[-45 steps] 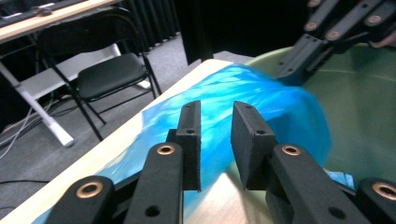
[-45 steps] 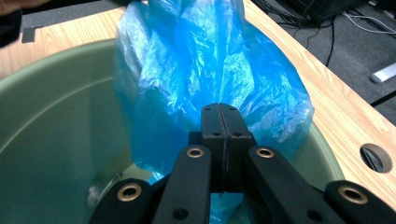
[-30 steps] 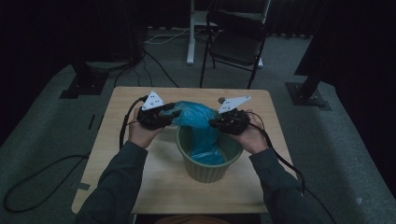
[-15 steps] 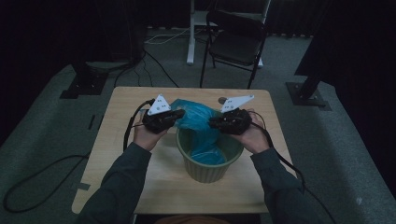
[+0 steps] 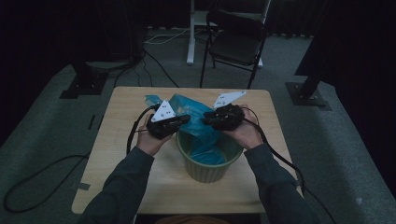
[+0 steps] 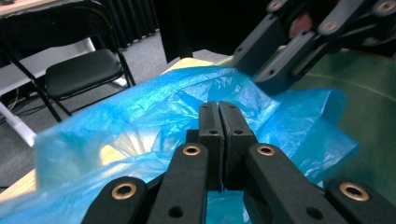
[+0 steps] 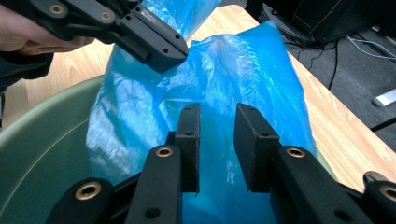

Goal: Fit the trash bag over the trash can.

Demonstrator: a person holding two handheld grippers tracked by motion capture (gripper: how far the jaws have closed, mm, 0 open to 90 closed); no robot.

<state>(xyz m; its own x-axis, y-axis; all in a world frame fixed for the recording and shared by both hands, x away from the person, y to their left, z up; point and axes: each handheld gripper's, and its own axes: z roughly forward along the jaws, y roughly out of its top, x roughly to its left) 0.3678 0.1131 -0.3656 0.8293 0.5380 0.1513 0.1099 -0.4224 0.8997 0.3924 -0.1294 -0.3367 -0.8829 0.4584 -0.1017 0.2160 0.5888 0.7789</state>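
A person at a wooden desk (image 5: 116, 140) works a blue plastic bag (image 5: 196, 112) into a green bin (image 5: 208, 168), the bag draped over its far rim. The left tool (image 6: 218, 109) is clenched, apparently pinching a fold of the bag, though the film between its jaws is hard to make out. The right tool (image 7: 215, 116), jaws just opening, stands released with the bag between them.

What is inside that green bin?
A blue plastic bag hangs into the green bin, its top spilling over the far rim. Whatever lies under the bag is covered.
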